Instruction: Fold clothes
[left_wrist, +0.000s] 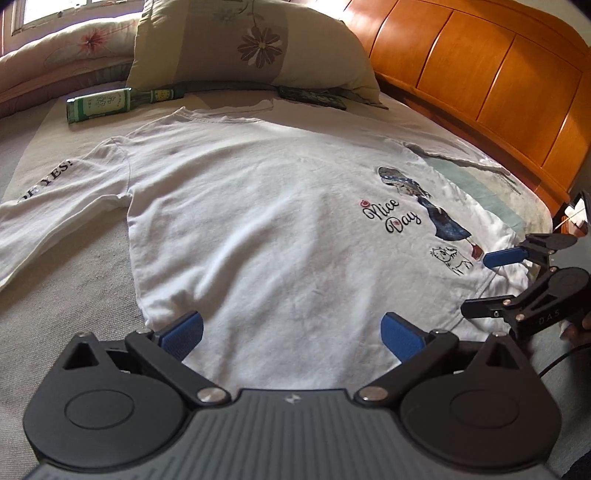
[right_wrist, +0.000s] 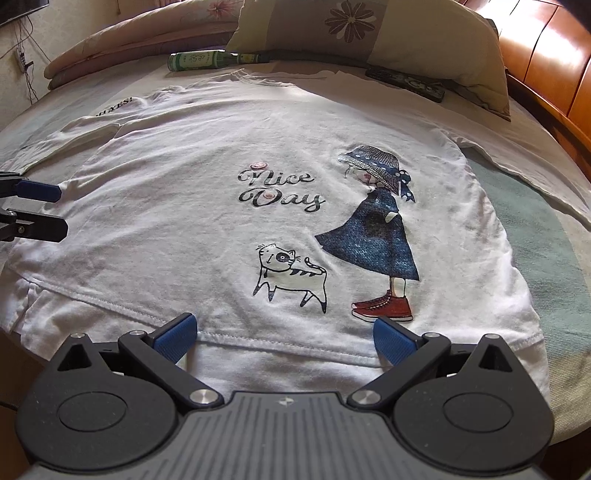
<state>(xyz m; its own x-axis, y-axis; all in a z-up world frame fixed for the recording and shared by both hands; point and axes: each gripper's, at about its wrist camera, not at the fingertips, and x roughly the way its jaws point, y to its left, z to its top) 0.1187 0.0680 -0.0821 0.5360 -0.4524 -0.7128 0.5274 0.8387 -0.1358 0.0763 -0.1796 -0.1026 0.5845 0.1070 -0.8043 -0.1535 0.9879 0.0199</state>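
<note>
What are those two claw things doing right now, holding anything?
Left gripper: open, holding nothing, over the white T-shirt.
Right gripper: open, holding nothing, at the shirt's hem.

The pillow hides the far end of the remote.

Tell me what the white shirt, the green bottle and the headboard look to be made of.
White shirt: soft matte knit, probably cotton; it creases and has stitched hems. Green bottle: looks like glass, translucent green with a paper label, though plastic cannot be ruled out. Headboard: wood or wood veneer, orange-brown panels with a glossy, reflective varnish.
</note>
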